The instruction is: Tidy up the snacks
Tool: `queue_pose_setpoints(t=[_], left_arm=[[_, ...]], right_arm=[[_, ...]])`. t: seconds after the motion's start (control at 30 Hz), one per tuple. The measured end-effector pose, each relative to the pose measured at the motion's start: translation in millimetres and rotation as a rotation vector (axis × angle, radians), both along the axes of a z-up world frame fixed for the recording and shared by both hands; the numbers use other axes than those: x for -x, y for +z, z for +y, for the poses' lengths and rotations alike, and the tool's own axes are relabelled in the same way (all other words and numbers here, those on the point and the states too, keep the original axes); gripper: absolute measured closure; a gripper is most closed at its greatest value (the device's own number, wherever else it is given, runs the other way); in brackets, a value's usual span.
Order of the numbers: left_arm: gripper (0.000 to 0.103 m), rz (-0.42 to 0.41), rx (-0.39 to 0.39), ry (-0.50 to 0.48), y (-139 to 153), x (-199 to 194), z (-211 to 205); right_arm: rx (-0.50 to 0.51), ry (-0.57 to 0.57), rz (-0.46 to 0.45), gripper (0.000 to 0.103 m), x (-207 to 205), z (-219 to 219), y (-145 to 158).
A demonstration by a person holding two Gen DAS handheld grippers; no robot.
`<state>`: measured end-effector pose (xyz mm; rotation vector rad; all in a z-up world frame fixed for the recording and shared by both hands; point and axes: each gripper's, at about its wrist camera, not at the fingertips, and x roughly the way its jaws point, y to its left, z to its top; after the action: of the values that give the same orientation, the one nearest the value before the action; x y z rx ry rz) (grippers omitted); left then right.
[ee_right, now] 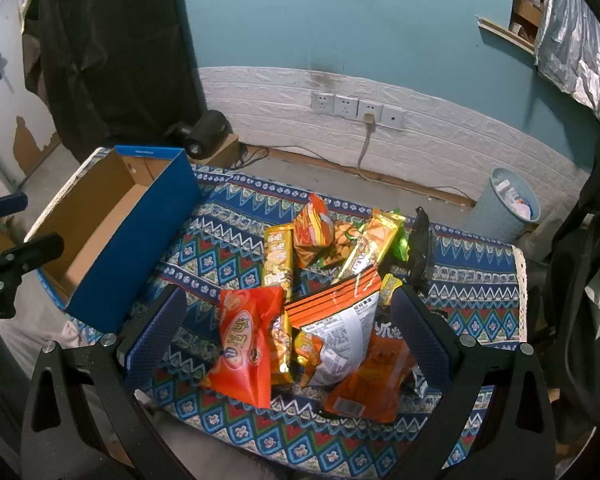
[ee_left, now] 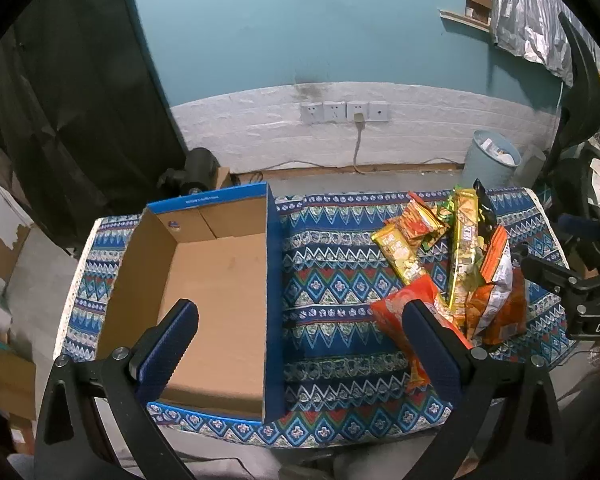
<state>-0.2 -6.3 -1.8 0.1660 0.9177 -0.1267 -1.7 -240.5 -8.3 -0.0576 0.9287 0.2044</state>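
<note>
An empty blue cardboard box stands on the left of a table with a patterned cloth. A heap of snack packets lies on the right: an orange-red bag, a white and orange pouch, gold bars, a black packet. My left gripper hangs open above the box's right wall, nothing between its fingers. My right gripper is open above the heap, the front packets between its fingers, apart from the pads.
A blue waste bin stands on the floor behind the table's right end. A dark device sits by the wall behind the box. Wall sockets with a cable are beyond. A dark chair is at right.
</note>
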Motion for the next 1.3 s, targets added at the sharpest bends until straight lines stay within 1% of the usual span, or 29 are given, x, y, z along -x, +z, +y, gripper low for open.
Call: queue_pose_setpoints(t=[0.2,0.37,0.83,1.3], left_arm=[[0.000,-0.006,-0.015,-0.005,-1.7,2.0,-4.1],[0.000,0.001,-0.005,-0.001,-1.6,1.7,-2.8],[0.000,0.011,-0.013,-0.009,-3.8,1.8,-2.8],[0.000,0.019,0.003,-0.018,-4.4,2.0,-2.1]], right_arm=[[-0.003,-0.004,0.001,0.003,0.1,-4.2,3.4],[-0.008,-0.008,0.001,0.003,-0.1,-6.8,3.6],[-0.004,-0.006,0.001,0.003,0.5,-7.4,2.6],[-0.006,-0.004,0.007,0.003,0.4,-9.4,1.8]])
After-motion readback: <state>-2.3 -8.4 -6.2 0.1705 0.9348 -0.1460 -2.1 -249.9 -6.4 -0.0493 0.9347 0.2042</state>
